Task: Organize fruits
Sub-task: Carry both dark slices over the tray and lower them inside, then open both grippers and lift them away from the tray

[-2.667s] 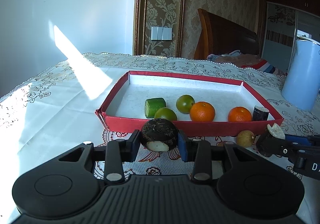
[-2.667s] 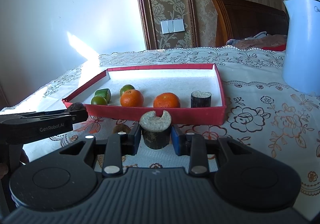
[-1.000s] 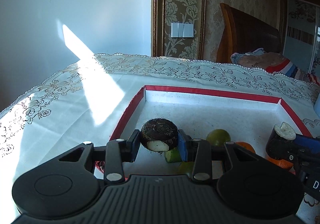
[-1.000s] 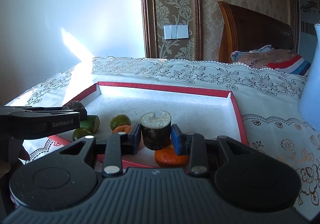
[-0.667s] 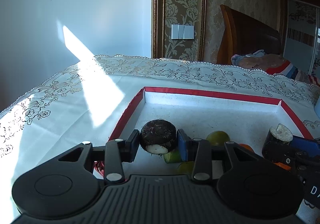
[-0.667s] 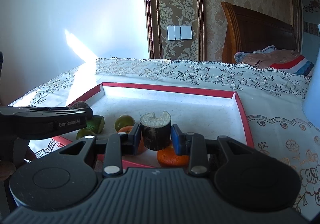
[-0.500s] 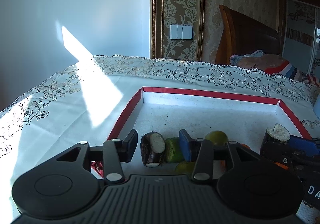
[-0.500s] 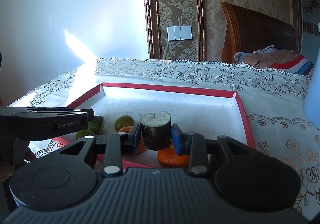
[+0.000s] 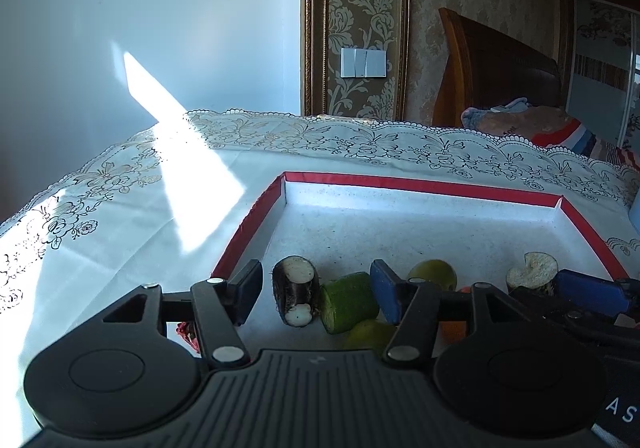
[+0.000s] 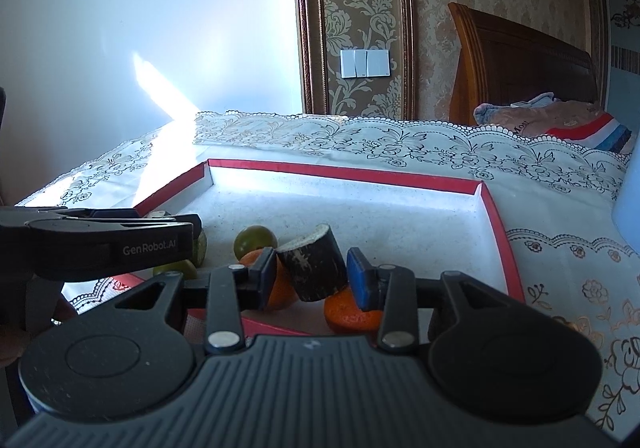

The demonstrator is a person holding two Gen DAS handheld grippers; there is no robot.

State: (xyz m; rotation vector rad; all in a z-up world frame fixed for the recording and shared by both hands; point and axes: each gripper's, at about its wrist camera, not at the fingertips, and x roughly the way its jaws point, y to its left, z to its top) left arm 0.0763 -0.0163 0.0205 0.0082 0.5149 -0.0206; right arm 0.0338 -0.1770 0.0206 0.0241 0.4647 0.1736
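A red-rimmed tray (image 9: 420,187) with a white floor holds the fruit. My left gripper (image 9: 318,294) is open over its near left corner. A dark round fruit with a white cut face (image 9: 296,294) lies in the tray between the fingers, next to a green cucumber piece (image 9: 348,302) and two green citrus fruits (image 9: 434,274). My right gripper (image 10: 312,276) is open; a dark sugarcane piece (image 10: 314,266) sits tilted between its fingers, above two oranges (image 10: 352,312). The right gripper (image 9: 560,288) with the cane piece also shows at the right of the left wrist view.
The tray (image 10: 344,171) sits on a lace floral tablecloth (image 9: 120,199). A pale blue kettle (image 10: 630,207) stands to the tray's right. A wooden headboard (image 9: 500,63) and bedding lie behind the table. The left gripper's arm (image 10: 100,244) crosses the left of the right wrist view.
Both grippers opened. The dark round fruit dropped from the left gripper into the tray beside the cucumber piece. The sugarcane piece tipped over between the right gripper's spread fingers.
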